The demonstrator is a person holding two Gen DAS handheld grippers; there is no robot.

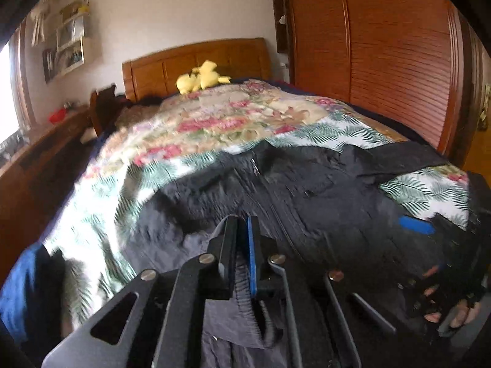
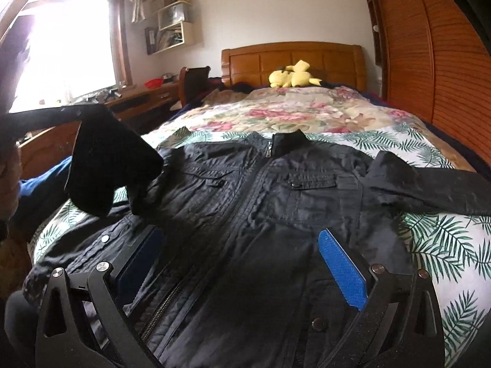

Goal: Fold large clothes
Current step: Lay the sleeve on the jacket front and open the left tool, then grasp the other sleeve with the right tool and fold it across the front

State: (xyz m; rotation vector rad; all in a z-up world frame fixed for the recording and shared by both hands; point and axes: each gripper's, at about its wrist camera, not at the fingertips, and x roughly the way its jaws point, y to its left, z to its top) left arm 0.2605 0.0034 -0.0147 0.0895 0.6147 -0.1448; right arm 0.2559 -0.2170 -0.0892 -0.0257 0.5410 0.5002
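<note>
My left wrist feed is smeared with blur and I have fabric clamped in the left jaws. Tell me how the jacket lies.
Observer: In the right wrist view the black jacket lies front up and zipped, with its collar toward the headboard.
Operator: Report the sleeve on the wardrobe side.
Observer: That sleeve is stretched straight out sideways, flat on the palm-print bedspread.
Operator: Now give me the right gripper.
Observer: The right gripper hovers over the jacket's lower front with its jaws wide open, holding nothing.
</note>
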